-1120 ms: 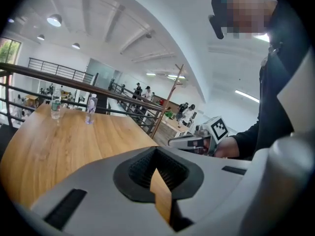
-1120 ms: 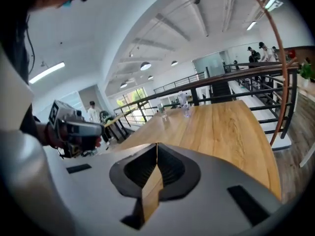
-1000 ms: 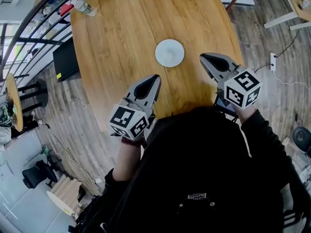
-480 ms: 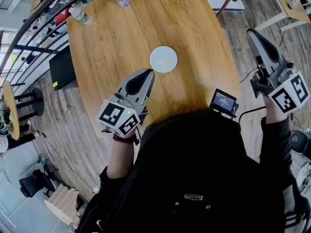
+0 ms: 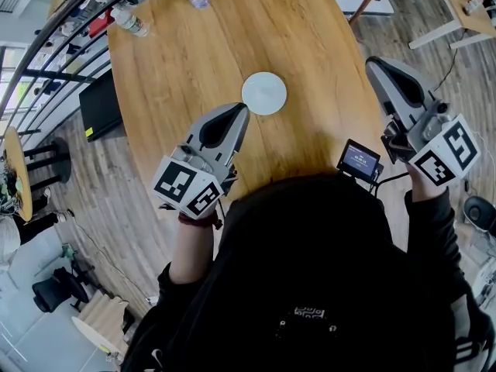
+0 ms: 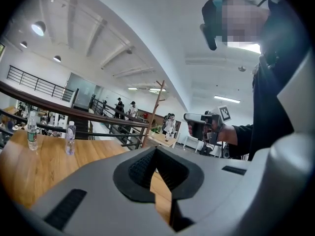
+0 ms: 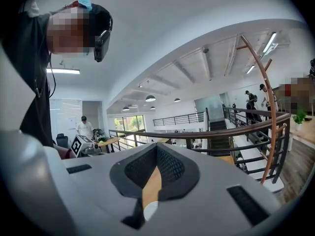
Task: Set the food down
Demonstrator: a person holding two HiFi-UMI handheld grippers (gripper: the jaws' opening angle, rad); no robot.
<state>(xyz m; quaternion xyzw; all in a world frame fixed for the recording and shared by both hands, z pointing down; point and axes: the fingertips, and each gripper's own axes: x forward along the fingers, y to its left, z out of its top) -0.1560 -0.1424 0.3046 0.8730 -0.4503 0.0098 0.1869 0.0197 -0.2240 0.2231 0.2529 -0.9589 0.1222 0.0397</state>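
The left gripper (image 5: 239,111), at frame centre beside the white round plate (image 5: 263,93) on the wooden bench (image 5: 186,53), and the right gripper (image 5: 375,63), at right, are both pressed together, empty.

The head view is bright all over. Even light falls on the table (image 5: 194,60), and the wood shines a little. The white plate (image 5: 263,93) is so bright it looks washed out. The person's dark top (image 5: 310,285) shows almost no detail. The floor (image 5: 101,184) boards bend near the edges of the picture.

Both gripper views are round with black corners. In the left gripper view a lamp (image 6: 39,28) glows white on the ceiling. In the right gripper view the windows (image 7: 129,123) glare, and the rail (image 7: 221,132) curves like a bow. Up close, the left gripper (image 6: 156,149) and the right gripper (image 7: 156,146) look a bit soft.
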